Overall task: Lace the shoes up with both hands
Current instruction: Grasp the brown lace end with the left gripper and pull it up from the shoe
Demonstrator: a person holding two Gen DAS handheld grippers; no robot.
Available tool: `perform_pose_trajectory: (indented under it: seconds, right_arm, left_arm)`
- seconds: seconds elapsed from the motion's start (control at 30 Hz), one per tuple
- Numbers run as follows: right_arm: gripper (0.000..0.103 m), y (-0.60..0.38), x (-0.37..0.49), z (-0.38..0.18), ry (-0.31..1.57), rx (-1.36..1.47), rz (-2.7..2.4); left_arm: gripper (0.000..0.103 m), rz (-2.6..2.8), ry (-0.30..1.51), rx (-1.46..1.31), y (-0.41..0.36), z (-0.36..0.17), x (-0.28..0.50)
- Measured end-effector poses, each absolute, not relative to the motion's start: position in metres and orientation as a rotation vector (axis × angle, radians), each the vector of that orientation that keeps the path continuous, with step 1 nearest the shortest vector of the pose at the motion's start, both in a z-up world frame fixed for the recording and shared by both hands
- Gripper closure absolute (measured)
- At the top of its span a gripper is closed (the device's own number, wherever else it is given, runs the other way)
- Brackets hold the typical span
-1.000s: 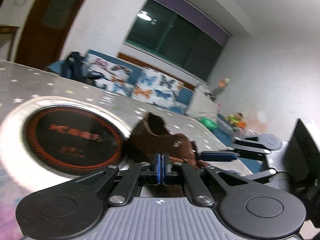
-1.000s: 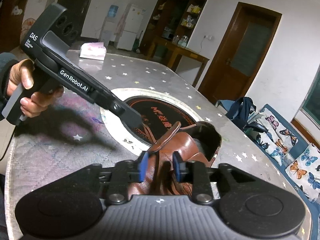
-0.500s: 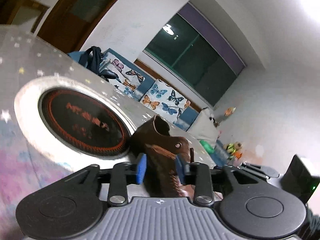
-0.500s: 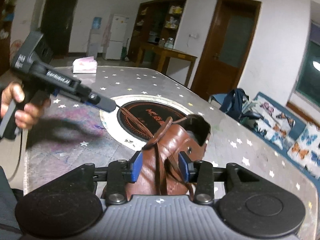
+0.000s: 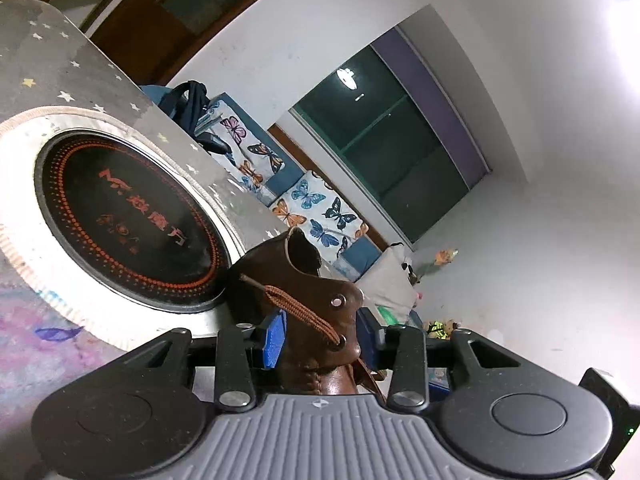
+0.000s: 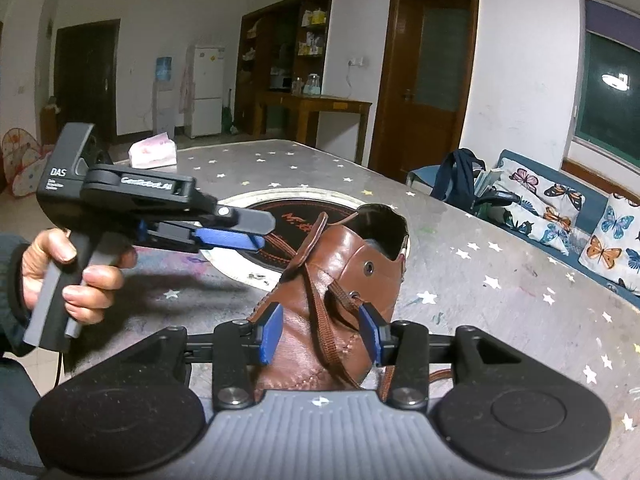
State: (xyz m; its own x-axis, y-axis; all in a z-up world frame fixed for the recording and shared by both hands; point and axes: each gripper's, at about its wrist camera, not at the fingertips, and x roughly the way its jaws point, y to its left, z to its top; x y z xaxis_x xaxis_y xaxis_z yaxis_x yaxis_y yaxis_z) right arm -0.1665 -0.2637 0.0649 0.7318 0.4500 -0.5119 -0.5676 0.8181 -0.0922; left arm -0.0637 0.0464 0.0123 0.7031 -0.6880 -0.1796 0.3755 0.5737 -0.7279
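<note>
Colours I see, itemised
Brown shoe (image 6: 340, 276), brown lace (image 6: 320, 320); grey surface (image 6: 480, 248) with white stars; blue tool pads (image 6: 272, 332); butterfly-print cushions (image 6: 552, 200).

Each handheld gripper has a ribbed grey housing flanked by two black round discs, black link arms pinned with silver screws, and blue pads on its fingers. The right gripper (image 6: 319, 334) shows a small cross mark on its housing. Left of it, the left gripper (image 6: 256, 229) carries white "DAS" and "GenRobot.AI" lettering, a grey handle and a thin black cable; the hand (image 6: 64, 276) on it wears a dark sleeve.
</note>
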Motion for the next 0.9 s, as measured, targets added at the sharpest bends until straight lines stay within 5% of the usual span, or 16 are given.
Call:
perform_pose_trajectory:
  seconds: [0.2, 0.53, 0.9]
  right_arm:
    - [0.061, -0.26, -0.164, 0.061, 0.502, -0.23, 0.566]
    - [0.06, -0.254, -0.167, 0.054, 0.513, -0.219, 0.545]
    - [0.047, -0.25, -0.167, 0.051, 0.532, -0.196, 0.517]
  left_arm:
    - [0.098, -0.65, 0.479, -0.684, 0.042, 0.016, -0.067]
    - [0.101, -0.495, 0.419, -0.463, 0.033, 0.047, -0.091]
    - [0.101, -0.233, 0.265, -0.248, 0.048, 0.093, -0.146]
